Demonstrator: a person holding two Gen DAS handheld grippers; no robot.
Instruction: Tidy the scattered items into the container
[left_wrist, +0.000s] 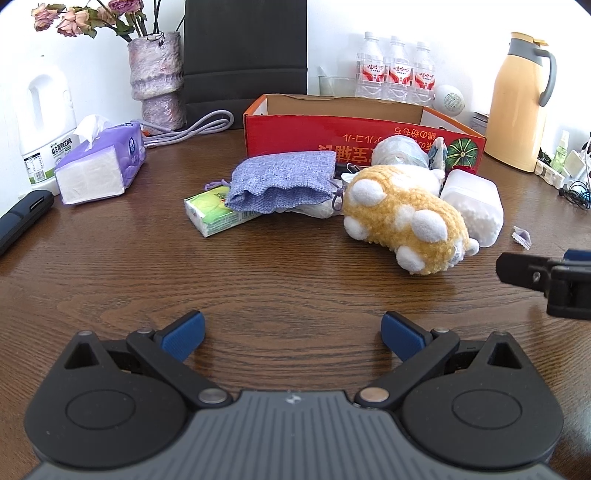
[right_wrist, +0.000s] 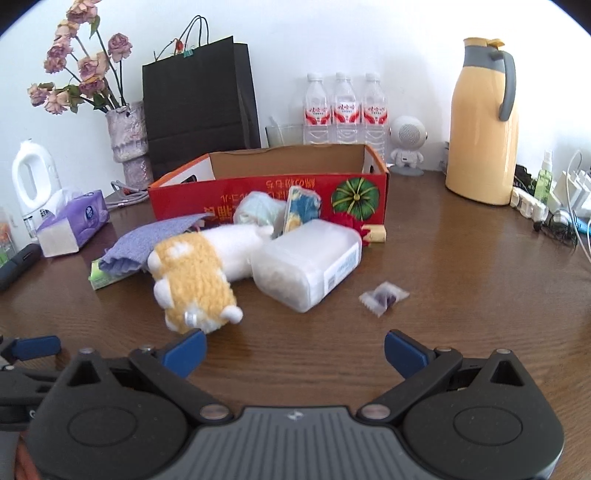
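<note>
A red cardboard box (left_wrist: 332, 129) (right_wrist: 266, 192) stands open at the back of the wooden table. In front of it lie a yellow-and-white plush toy (left_wrist: 402, 218) (right_wrist: 195, 273), a purple cloth pouch (left_wrist: 284, 181) (right_wrist: 147, 240), a green tissue pack (left_wrist: 214, 216) (right_wrist: 101, 277), a clear plastic tub (left_wrist: 476, 206) (right_wrist: 306, 262), a wrapped roll (left_wrist: 399, 149) (right_wrist: 258, 208) and a small wrapped candy (left_wrist: 521, 236) (right_wrist: 384, 295). My left gripper (left_wrist: 293, 336) is open and empty, short of the pile. My right gripper (right_wrist: 295, 354) is open and empty, its left finger near the plush.
A purple tissue box (left_wrist: 99, 166), vase of dried flowers (left_wrist: 157, 81), black bag (right_wrist: 199, 99), water bottles (right_wrist: 345, 110), yellow thermos (right_wrist: 480, 122), white speaker (right_wrist: 406, 144), detergent bottle (left_wrist: 44, 122) and a power strip with cables (right_wrist: 546, 206) ring the table.
</note>
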